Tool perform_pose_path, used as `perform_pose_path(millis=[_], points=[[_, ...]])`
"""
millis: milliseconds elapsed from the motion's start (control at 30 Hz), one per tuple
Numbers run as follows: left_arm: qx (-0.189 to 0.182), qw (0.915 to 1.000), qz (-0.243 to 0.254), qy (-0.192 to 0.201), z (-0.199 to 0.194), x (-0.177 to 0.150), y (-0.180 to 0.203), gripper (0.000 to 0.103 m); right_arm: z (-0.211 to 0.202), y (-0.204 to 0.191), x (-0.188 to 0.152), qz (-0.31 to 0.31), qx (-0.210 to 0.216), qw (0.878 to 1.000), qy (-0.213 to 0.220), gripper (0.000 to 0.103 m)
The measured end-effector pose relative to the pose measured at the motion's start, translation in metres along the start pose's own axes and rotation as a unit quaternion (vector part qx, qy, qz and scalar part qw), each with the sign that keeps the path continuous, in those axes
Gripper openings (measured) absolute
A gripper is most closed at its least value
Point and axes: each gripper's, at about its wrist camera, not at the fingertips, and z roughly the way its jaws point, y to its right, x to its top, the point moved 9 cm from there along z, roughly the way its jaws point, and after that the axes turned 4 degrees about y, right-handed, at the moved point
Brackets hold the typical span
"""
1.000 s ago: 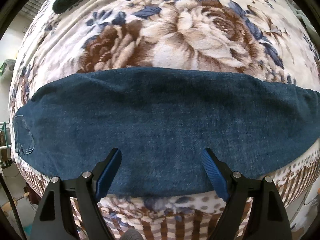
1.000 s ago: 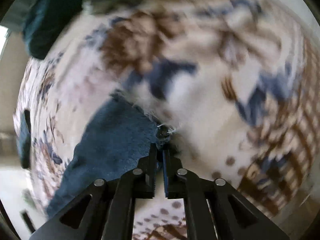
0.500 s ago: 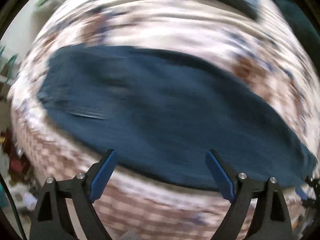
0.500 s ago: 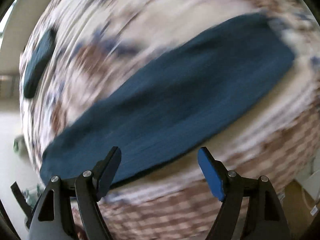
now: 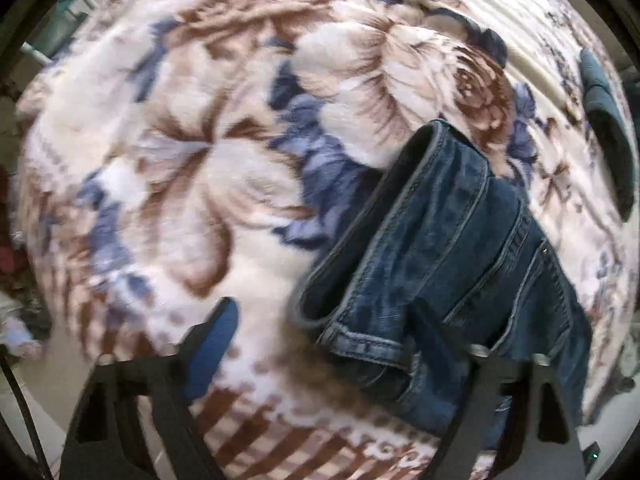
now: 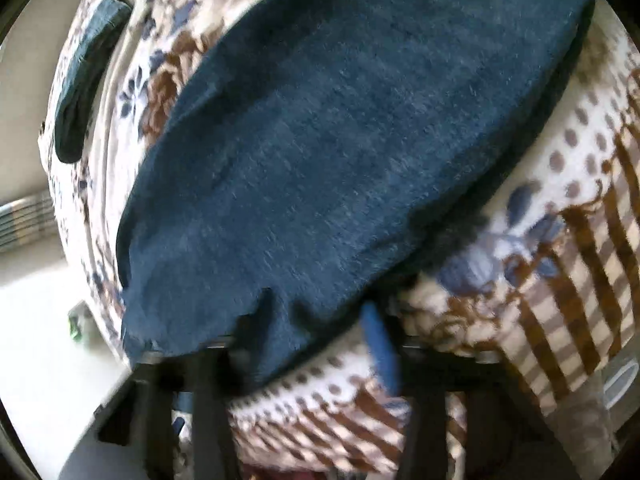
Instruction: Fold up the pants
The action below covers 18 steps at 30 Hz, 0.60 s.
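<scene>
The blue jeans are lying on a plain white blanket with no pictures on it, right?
Not quite. The blue jeans are lying on a blanket, but it is not plain white: it has big brown and blue flowers, with dots and brown checks along its edge. The left wrist view shows the flowers best.

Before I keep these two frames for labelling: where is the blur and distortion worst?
Left wrist view: the floral blanket smears at left, while the jeans waistband stitching stays readable. Right wrist view: the denim is soft and the tool streaks most. Both views bulge, fisheye-fashion, with dark rims.
</scene>
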Motion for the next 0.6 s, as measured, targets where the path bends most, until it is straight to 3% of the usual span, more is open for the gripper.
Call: perform_pose_path(millis=[33,67,100,133,367,500,600], points=[[-0.016,0.9998,0.008,-0.002,0.003,0.0,0.004,0.047,-0.001,-0.001,-0.001,-0.003,-0.009,1.0,0.013,0.031],[-0.011,0.9997,0.024,0.002,0.004,-0.001,0.008,0.044,-0.002,-0.002,-0.003,-0.007,-0.019,1.0,0.024,0.021],[-0.005,0.9987,0.047,0.017,0.002,-0.001,0.013,0.031,-0.003,-0.004,-0.006,-0.012,-0.025,0.999,0.032,0.011],[0.0,0.9974,0.067,0.026,0.0,-0.002,0.017,0.025,-0.001,-0.01,-0.007,-0.013,-0.027,0.999,0.035,0.011],[0.015,0.9924,0.107,0.06,-0.031,-0.006,0.009,0.02,-0.046,-0.032,-0.017,-0.053,-0.013,0.997,0.063,0.006],[0.021,0.9933,0.11,0.03,-0.009,-0.003,0.005,0.022,-0.022,-0.018,-0.019,-0.057,-0.044,0.997,0.028,0.006],[0.018,0.9943,0.105,0.012,-0.01,0.0,0.003,0.029,0.01,0.007,-0.018,-0.013,-0.044,0.999,-0.019,0.008]])
